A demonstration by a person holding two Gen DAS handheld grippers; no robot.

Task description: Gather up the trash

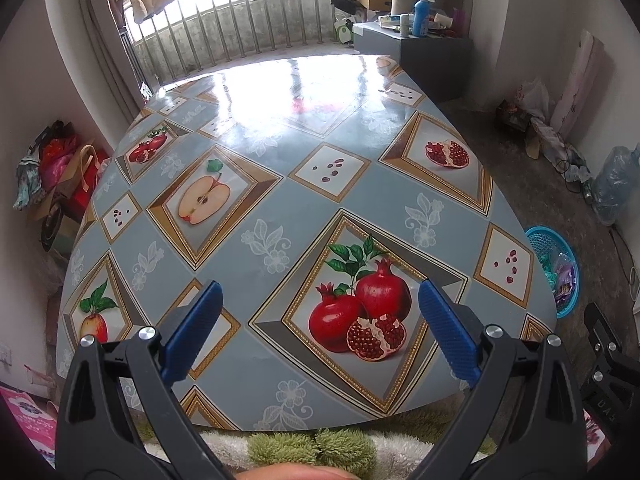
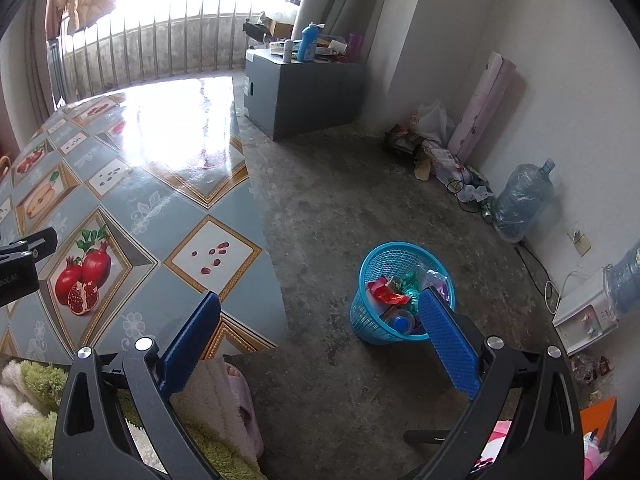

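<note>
A blue mesh trash basket stands on the concrete floor right of the table, holding wrappers and a plastic bottle. It also shows in the left wrist view past the table's right edge. My left gripper is open and empty above the fruit-print tablecloth; I see no loose trash on it. My right gripper is open and empty, above the floor beside the table's corner, its right finger overlapping the basket. Each gripper's body shows at the edge of the other's view.
A grey cabinet with bottles on top stands at the back. Bags, cables and a water jug lie along the right wall. A white appliance sits on the floor. A railing runs behind the table. Bags pile at the left.
</note>
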